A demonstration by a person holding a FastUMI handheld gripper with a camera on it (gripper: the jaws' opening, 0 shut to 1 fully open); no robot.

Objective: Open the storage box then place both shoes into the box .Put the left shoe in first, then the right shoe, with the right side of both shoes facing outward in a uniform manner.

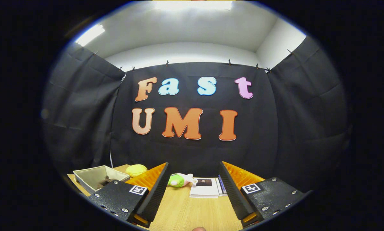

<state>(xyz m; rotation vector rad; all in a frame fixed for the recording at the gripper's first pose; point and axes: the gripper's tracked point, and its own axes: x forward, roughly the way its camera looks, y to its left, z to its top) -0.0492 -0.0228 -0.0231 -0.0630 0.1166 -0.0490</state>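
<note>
Two fingers [160, 192] show at the bottom of the gripper view, set wide apart; the jaws [193, 192] are open w/ nothing between them but bare wood. They hover above the surface [192, 211], level, aimed at the booth wall.

Item positions, ref. to fingers:
- Box [97, 176]: pale, open-topped, left of and beyond the left finger, near the surface's left corner. A dark object lies inside; too small to tell what it is. No lid can be made out.
- Yellow object [136, 169]: rounded, just right of the box, partly hidden behind the left fingertip.
- Green toy [178, 180]: soft-looking, green w/ a pale end, lying just ahead of the left fingertip, beyond the gap.
- Booklet [205, 187]: white, flat on the surface w/ a dark patch on its cover, beyond the gap, closer to the right finger. Edges of other thin flat items stick out at its right side, touching the right finger's outline.

Shoes: cannot be identified w/ certainty; the dark item in the box is the only candidate, not confirmed.

A small rounded tip, likely part of the person's hand [199, 228], shows at the near edge of the surface, between the fingers' bases.
</note>
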